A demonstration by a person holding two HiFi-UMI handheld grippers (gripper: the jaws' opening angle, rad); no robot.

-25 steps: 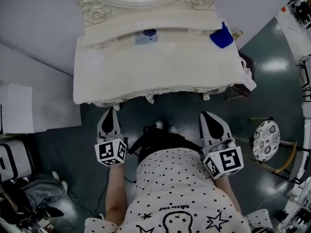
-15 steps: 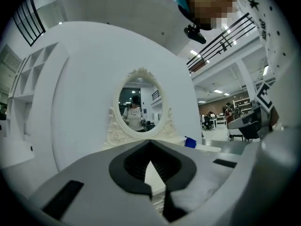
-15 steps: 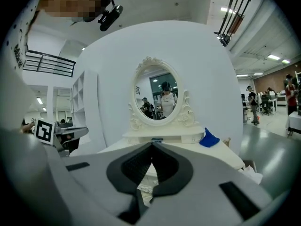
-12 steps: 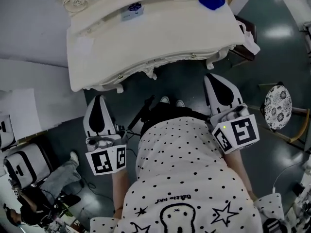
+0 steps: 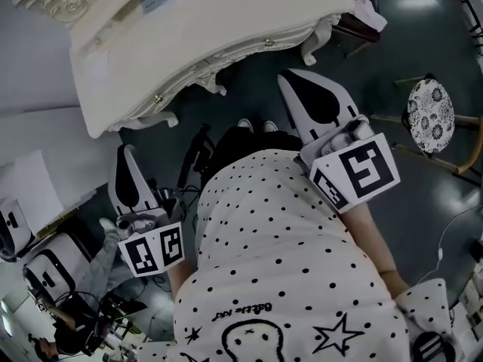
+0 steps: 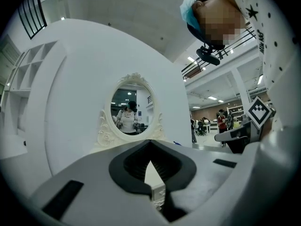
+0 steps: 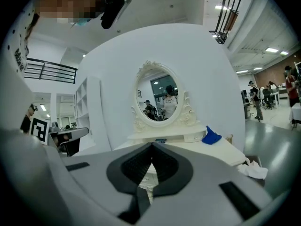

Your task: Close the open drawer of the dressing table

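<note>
We see the cream dressing table [image 5: 226, 21] slanting across the top left of the head view. Its drawer fronts [image 5: 264, 45], each with a small knob, look in line with the carved front edge. Both tools are held back from it: the left gripper [image 5: 127, 151] is well apart, low at the left, and the right gripper [image 5: 287, 77] is nearer, its tip close under the table's right front leg [image 5: 311, 47]. In each gripper view the jaws are pressed together with nothing between them. Dark floor [image 5: 249, 89] lies between the tips and the drawer fronts, with our own shoes [image 5: 256, 125] and dotted shirt [image 5: 279, 255] below. A patterned stool [image 5: 430, 105] stands off to the right, apart from the table, and bags [image 5: 49, 266] crowd the lower left corner. From the right gripper view we look over the tabletop to an oval mirror [image 7: 162, 99] against a white wall panel [image 7: 211, 69]. A blue object [image 7: 211, 136] lies by the mirror's base, and a white cloth [image 7: 254, 169] lies beside the table's right end. A second ago the table lay square across the top of the head view, with the left gripper's tip just below its front edge. Since then the table has swung up and leftward in that view, the blue object has left it, the left gripper has drawn away from the front edge, and the right gripper looms larger.
</note>
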